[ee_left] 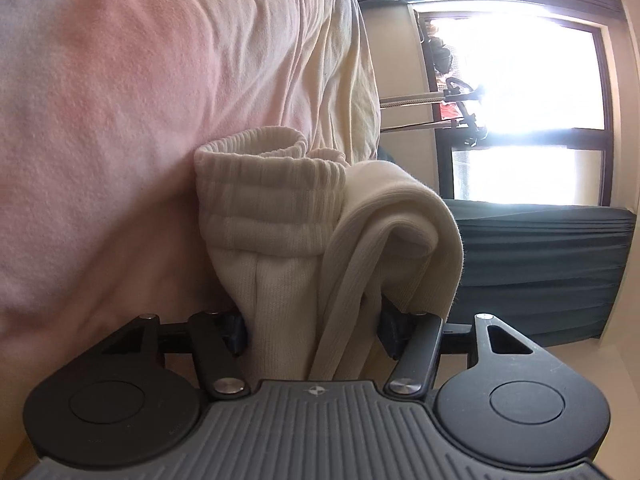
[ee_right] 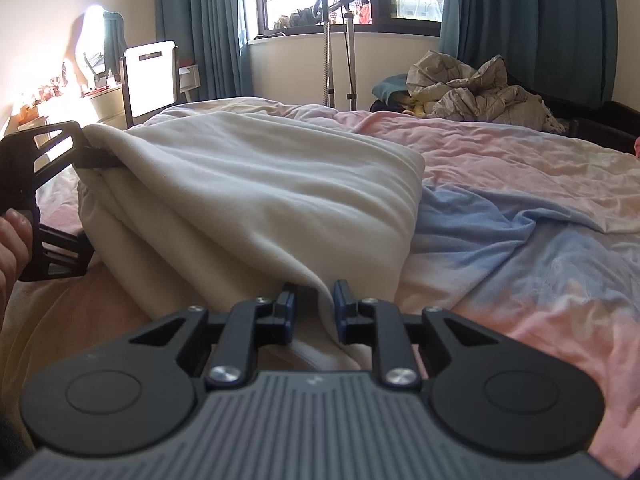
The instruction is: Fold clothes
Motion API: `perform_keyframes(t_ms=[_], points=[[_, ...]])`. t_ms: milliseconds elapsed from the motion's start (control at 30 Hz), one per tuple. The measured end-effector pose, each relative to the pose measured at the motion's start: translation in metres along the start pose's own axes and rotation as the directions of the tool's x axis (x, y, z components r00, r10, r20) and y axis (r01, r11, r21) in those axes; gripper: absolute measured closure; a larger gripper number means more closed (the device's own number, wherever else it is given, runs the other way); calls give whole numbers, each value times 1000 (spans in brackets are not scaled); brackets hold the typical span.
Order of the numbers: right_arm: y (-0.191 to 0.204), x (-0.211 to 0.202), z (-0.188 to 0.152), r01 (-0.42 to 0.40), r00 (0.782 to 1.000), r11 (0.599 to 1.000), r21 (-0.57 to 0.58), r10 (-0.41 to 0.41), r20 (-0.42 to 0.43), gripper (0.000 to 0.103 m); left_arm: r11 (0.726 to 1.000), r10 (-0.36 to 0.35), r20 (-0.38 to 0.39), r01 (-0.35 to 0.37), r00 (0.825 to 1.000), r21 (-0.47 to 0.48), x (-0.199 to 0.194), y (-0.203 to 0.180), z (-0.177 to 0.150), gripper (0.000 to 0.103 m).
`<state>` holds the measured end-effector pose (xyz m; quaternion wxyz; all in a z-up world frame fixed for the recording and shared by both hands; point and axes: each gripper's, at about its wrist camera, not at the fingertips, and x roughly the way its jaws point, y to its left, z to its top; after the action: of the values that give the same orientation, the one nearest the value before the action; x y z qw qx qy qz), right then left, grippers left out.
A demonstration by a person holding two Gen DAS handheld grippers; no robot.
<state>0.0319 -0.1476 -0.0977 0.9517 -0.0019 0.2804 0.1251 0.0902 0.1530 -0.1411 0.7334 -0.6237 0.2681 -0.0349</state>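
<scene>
A cream knit garment lies folded over on the pink and blue bedcover. In the left wrist view its ribbed cuff and thick folds fill the space between the jaws, and my left gripper is shut on that bundle. The right wrist view shows that gripper's black frame at the garment's far left corner, with a hand behind it. My right gripper sits at the garment's near edge. A thin fold runs down between its slightly parted fingers, which stand loose beside it.
A crumpled grey quilt is heaped at the bed's far right. A metal stand rises before the window, with teal curtains on both sides. At the far left are a white panel and a cluttered dresser.
</scene>
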Motion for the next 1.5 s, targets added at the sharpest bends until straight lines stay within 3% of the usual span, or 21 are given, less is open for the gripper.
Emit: perform_keyframes(t_ms=[233, 367, 533, 667, 733, 833, 933, 1033, 1300, 1500], points=[[-3, 0, 0, -10, 1000, 1000, 13, 10, -1, 80, 999, 42, -15, -42, 999, 18, 19, 5, 1, 29], [-6, -4, 2, -28, 1000, 999, 47, 28, 6, 80, 998, 49, -4, -49, 999, 43, 21, 0, -1, 29], [-11, -23, 13, -86, 995, 989, 123, 79, 57, 80, 993, 80, 19, -82, 997, 91, 16, -5, -6, 50], [-19, -47, 27, -174, 976, 964, 203, 142, 163, 78, 991, 83, 35, -87, 996, 97, 14, -9, -8, 53], [-26, -50, 33, -194, 969, 951, 241, 149, 195, 69, 992, 83, 37, -86, 996, 90, 13, -8, -9, 53], [-52, -32, 39, -193, 975, 911, 365, 136, 177, 66, 993, 82, 38, -85, 996, 85, 12, -8, -9, 53], [-80, 2, 41, -120, 992, 877, 465, 90, 85, 64, 993, 80, 39, -83, 996, 80, 14, -9, -9, 53], [-99, 29, 37, -114, 993, 845, 522, 113, 33, 64, 994, 76, 39, -79, 996, 72, 14, -7, -8, 53], [-126, 82, 26, -227, 960, 684, 693, 279, 40, 38, 994, 72, 63, -77, 995, 78, 10, -2, -11, 52], [-122, 109, 25, -285, 935, 644, 710, 351, 57, 27, 993, 72, 71, -78, 995, 86, 16, -2, -13, 46]])
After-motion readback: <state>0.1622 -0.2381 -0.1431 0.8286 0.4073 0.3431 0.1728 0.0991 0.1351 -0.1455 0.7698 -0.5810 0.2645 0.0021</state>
